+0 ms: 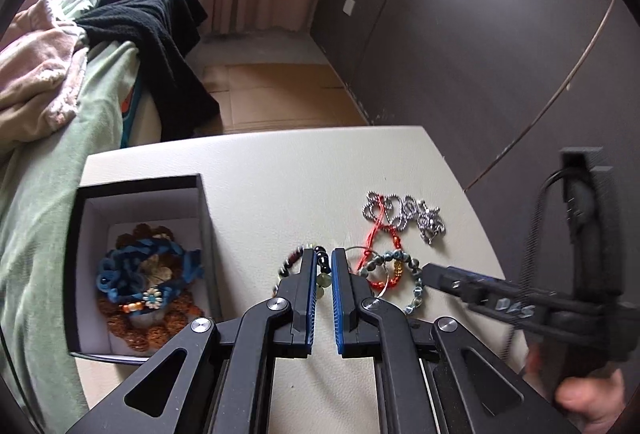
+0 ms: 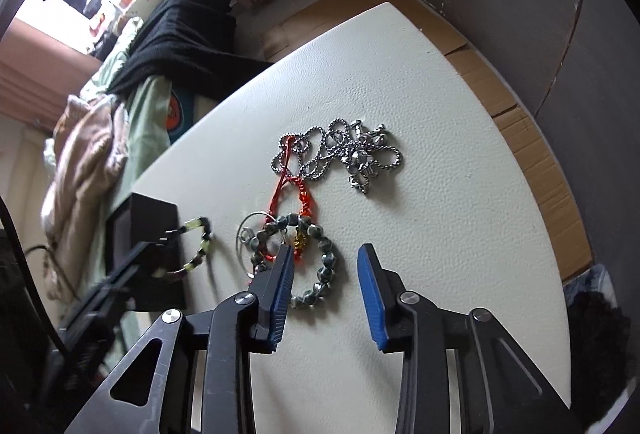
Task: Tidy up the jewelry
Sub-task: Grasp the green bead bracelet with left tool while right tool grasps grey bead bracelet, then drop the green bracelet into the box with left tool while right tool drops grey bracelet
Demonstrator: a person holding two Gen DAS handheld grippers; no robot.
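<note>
Left gripper (image 1: 323,254) was pinched on the mixed-bead bracelet (image 2: 198,250); right gripper (image 2: 326,254) was spread over bare tabletop (image 2: 440,194), lower centre.

The right gripper (image 2: 325,256) hangs open over a grey-green beaded bracelet (image 2: 320,266) on the cream leather-textured table (image 2: 440,194), beside a tangled silver ball-chain necklace (image 2: 340,154).
</note>
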